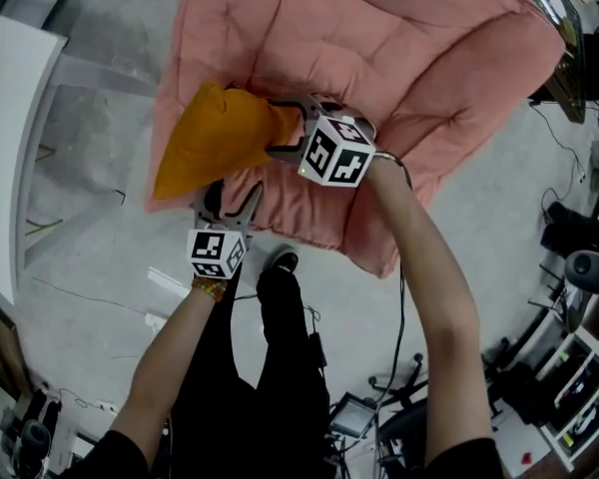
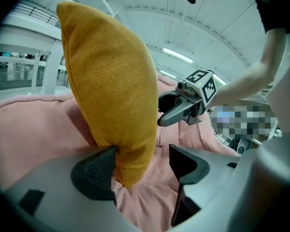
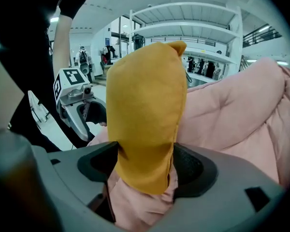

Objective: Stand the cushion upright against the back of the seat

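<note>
A mustard-yellow cushion (image 1: 215, 138) stands on edge at the front left of the pink padded seat (image 1: 409, 58). My right gripper (image 1: 283, 128) reaches in from the right. In the right gripper view its jaws (image 3: 145, 166) are spread, with the cushion's lower corner (image 3: 145, 110) filling the space between them, not squeezed. My left gripper (image 1: 232, 200) sits at the seat's front edge, below the cushion. In the left gripper view its jaws (image 2: 142, 163) stand open; the cushion's (image 2: 111, 81) bottom corner rests against the left pad (image 2: 94, 173) and a wide gap separates it from the right pad.
The seat's quilted back (image 1: 379, 18) rises behind the cushion. A white tabletop (image 1: 5, 148) lies at the left over grey floor. The person's legs and a shoe (image 1: 280, 262) are just in front of the seat. Cables and equipment (image 1: 579, 267) crowd the right side.
</note>
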`<action>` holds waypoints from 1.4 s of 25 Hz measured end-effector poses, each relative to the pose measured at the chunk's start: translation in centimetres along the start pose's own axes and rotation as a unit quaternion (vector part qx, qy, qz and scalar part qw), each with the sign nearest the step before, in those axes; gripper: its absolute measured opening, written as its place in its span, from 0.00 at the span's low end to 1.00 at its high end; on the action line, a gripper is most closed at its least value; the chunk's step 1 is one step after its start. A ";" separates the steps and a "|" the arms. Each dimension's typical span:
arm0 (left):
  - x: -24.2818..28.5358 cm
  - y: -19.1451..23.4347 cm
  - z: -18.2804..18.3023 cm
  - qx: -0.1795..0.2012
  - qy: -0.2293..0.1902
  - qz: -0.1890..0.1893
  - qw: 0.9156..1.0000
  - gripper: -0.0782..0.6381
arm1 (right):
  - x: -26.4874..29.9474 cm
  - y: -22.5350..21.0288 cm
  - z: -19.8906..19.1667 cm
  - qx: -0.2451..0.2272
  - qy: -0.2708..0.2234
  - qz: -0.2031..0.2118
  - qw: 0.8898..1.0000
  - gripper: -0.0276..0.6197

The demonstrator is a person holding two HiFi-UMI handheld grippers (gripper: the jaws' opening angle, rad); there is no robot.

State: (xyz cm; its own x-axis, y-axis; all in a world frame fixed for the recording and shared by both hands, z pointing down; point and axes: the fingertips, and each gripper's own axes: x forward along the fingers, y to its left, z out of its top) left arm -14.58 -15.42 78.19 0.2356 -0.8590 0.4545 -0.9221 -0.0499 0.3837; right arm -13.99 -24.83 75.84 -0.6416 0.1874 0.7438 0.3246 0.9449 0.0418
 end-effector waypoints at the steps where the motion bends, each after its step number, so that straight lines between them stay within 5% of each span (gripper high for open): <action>1: 0.0 0.0 -0.1 -0.004 0.000 0.002 1.000 0.57 | 0.3 -0.2 0.0 0.000 0.000 0.007 1.000 0.57; 11: 1.2 2.4 -0.8 -0.038 -0.004 0.020 0.999 0.57 | 3.6 -1.2 0.8 0.010 -0.004 0.084 0.996 0.62; 26: 2.3 3.7 -0.7 -0.088 -0.014 0.033 0.995 0.57 | 6.4 -0.5 1.0 0.004 0.020 0.233 0.972 0.64; 35: 2.2 4.8 -1.0 -0.093 -0.010 0.037 0.995 0.57 | 7.8 0.4 1.5 0.006 0.027 0.257 0.966 0.64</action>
State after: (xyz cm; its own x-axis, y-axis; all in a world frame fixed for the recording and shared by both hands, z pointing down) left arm -18.21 -17.05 81.80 0.1613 -0.8670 0.4714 -0.8631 0.1076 0.4934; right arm -19.94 -22.54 80.65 -0.3612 0.6183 0.6980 0.5821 0.7343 -0.3492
